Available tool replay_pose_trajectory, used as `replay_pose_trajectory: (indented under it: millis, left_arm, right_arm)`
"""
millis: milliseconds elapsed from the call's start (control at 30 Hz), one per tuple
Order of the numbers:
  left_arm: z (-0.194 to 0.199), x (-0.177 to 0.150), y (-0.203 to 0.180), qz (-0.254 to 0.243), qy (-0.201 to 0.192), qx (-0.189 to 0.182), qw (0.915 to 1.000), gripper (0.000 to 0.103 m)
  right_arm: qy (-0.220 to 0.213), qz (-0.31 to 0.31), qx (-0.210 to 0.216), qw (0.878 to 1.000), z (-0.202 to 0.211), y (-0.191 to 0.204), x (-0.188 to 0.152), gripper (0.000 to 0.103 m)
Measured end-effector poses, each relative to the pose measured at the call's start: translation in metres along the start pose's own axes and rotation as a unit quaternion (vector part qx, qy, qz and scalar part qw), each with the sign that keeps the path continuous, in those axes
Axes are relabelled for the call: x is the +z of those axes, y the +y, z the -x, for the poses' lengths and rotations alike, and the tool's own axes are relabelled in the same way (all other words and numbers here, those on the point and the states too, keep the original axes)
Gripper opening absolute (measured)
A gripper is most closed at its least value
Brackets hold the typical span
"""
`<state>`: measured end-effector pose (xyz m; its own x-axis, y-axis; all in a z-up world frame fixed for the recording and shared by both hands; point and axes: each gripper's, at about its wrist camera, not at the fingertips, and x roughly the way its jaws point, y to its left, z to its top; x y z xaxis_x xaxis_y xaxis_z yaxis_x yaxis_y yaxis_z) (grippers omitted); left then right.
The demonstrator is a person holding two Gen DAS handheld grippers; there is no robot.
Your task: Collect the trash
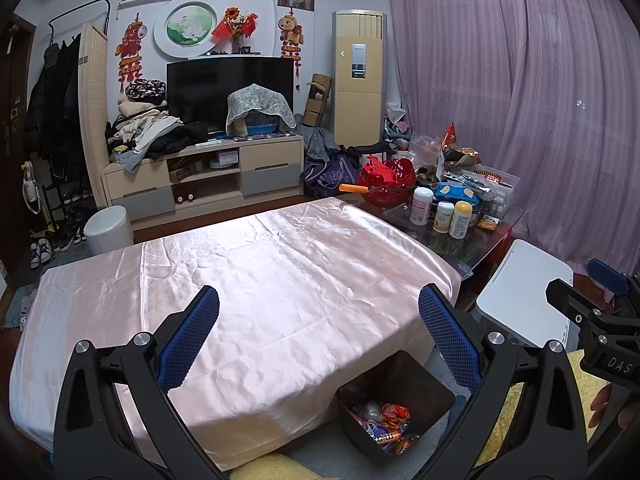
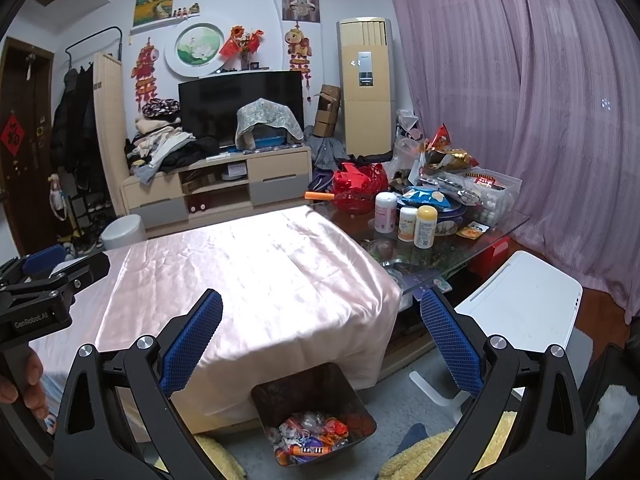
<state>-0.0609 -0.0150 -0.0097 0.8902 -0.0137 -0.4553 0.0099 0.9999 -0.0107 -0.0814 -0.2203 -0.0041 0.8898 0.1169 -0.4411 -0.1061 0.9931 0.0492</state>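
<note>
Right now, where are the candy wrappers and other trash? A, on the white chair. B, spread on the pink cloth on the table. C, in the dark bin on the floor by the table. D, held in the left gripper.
C: the wrappers lie inside the dark bin on the floor, while the pink cloth is bare and both grippers are open and empty.

A cloth-covered bench (image 1: 256, 280) fills the middle. On the floor before its near right corner stands a bin (image 2: 314, 400) with wrappers (image 2: 308, 436) in it. To the bench's right a glass table (image 2: 472, 240) carries bottles (image 2: 425, 226) and packets. Behind, a TV (image 1: 230, 92) stands on a cabinet (image 1: 204, 176).
</note>
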Motion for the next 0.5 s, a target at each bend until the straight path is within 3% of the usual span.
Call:
replay_pose_trajectory:
  millis: [500]
  left_arm:
    - [0.0015,0.0018,0.0002,0.001,0.0,0.0,1.0,0.095]
  right_arm:
    - [-0.001,-0.002,-0.001,1.0,0.0003,-0.0001,-0.0009,0.1]
